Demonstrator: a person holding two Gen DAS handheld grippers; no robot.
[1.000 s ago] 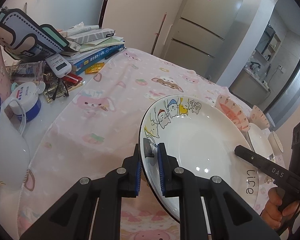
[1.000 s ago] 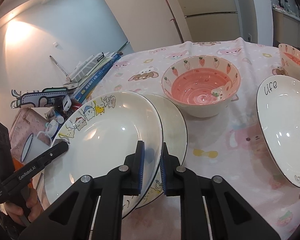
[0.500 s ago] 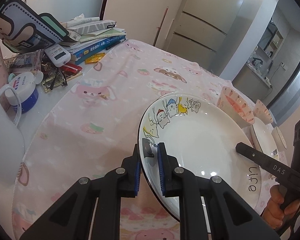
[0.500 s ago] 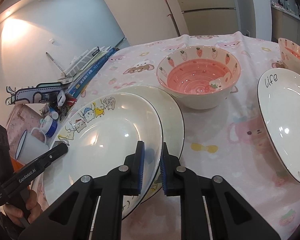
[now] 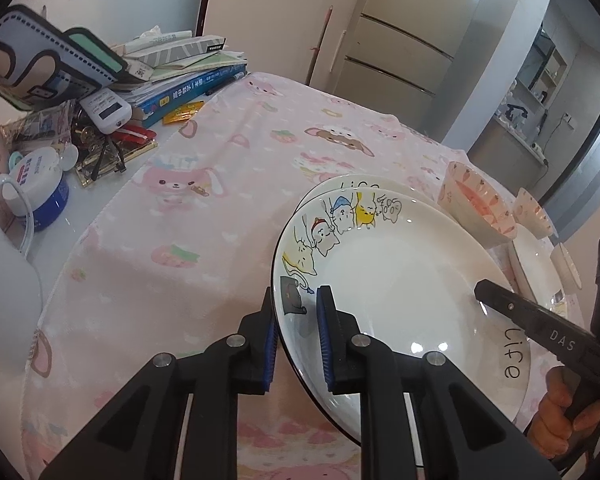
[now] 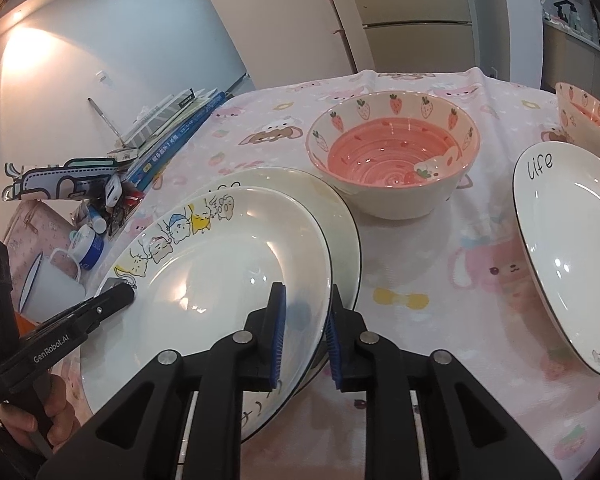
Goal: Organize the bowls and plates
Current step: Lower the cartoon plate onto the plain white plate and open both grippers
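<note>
Left gripper [image 5: 296, 312]: jaws opening, astride cartoon plate [image 5: 400, 292] rim
Right gripper [image 6: 306, 312]: jaws opening, astride opposite rim
Cartoon plate: atop second plate [image 6: 332, 208]

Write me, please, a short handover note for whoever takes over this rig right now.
Left gripper: jaws opening, with the cat plate rim between them.
Right gripper: jaws opening too, astride the opposite rim.
The cat plate appears to rest on a second plate, offset toward the grippers. The third plate, marked "life", lies alone on the right. The large strawberry bowl stands behind the stack, the small strawberry bowl far right.
Done: two plates stacked.
Left: back both grippers off, add the third plate, probably nest the bowls.
</note>
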